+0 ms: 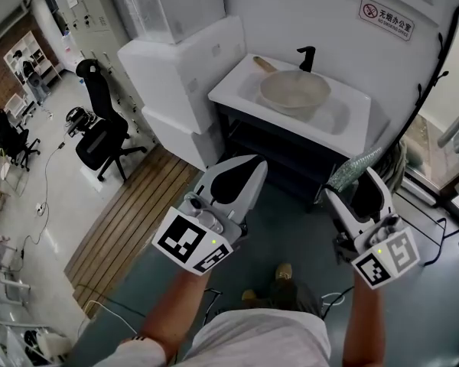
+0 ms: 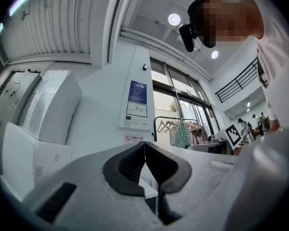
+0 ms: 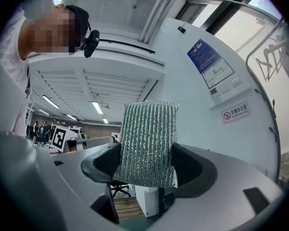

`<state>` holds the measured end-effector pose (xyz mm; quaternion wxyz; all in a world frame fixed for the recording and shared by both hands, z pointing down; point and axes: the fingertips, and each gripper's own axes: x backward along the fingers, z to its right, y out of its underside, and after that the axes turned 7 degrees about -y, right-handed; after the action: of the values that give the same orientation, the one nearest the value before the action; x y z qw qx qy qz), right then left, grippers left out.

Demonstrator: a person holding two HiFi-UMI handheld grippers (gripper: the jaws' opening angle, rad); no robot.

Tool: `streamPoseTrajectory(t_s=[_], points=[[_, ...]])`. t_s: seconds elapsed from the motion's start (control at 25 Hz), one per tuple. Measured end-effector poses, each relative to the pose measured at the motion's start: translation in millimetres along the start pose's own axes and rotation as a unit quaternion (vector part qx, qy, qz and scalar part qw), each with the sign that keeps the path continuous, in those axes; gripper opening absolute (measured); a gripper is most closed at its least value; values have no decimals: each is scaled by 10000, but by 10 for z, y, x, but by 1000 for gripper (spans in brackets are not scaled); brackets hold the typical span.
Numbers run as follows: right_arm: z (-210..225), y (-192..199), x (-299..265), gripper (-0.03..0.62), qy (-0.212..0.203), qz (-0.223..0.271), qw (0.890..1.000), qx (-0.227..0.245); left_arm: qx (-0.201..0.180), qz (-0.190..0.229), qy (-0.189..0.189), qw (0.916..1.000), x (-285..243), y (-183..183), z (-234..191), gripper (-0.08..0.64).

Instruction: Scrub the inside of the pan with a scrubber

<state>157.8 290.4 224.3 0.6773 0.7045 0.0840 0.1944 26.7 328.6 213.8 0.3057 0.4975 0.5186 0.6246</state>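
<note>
Pan (image 1: 294, 90) lies in the white sink (image 1: 350, 125) at one o'clock in the head view, well apart from both grippers; neither gripper view shows it. Only its own view shows the right gripper (image 3: 145, 163), at four o'clock, clamped on the upright green scrubber (image 3: 148, 138). The left gripper (image 2: 144, 153), at six o'clock, has its jaws pressed together with nothing between them.
</note>
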Motion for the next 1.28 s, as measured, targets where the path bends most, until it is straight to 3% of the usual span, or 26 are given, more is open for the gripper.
streamPoseTrajectory(t_s=[0.36,1.28], points=[[444,87,-363,340,-173,67,9998,-60,-73,-66,-140,9999,-392,143,-334,17],[2754,313,-1603,340,-668,-53,9977,-56,-291,-295,-606,9973,-2618,859,-1509,17]])
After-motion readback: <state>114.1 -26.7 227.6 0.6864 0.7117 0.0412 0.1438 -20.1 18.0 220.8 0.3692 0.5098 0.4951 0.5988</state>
